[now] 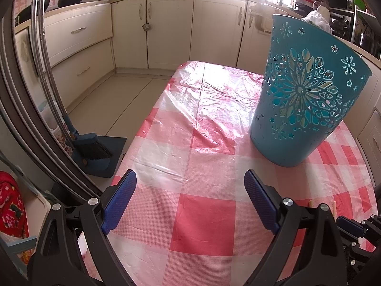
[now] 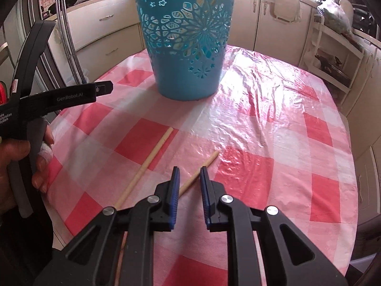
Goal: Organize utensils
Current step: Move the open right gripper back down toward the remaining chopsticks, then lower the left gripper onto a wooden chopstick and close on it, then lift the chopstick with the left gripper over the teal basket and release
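Where the right fingers stand: the right gripper [image 2: 189, 169] points steeply down at the near part of the desk [image 2: 273, 131], its fingers drawn to a narrow gap either side of a wooden chopstick [image 2: 210, 159].
Grip state, right: the stick crosses the gap at a slant; the pads are not seen pressing on it, so it reads as straddled, not yet clamped.
Reason for the pose: a thin stick lying flat is best taken from above, which explains the downward tilt.
Second chopstick [image 2: 152, 155]: lies flat just to the left, apart from the first and angled away from it; untouched.
Left gripper [image 1: 190, 174]: fingers spread wide over bare checked cloth with nothing between them; probably waiting its turn.
Hand [image 2: 21, 157]: wraps the left gripper's handle at the desk's left edge.
Container: a teal pierced basket [image 2: 185, 47] stands upright farther back on the desk, well apart from both sticks; the likely home for the utensils.
Contents: the rim sits above both views; the cut-outs show only light, so what is inside cannot be told.
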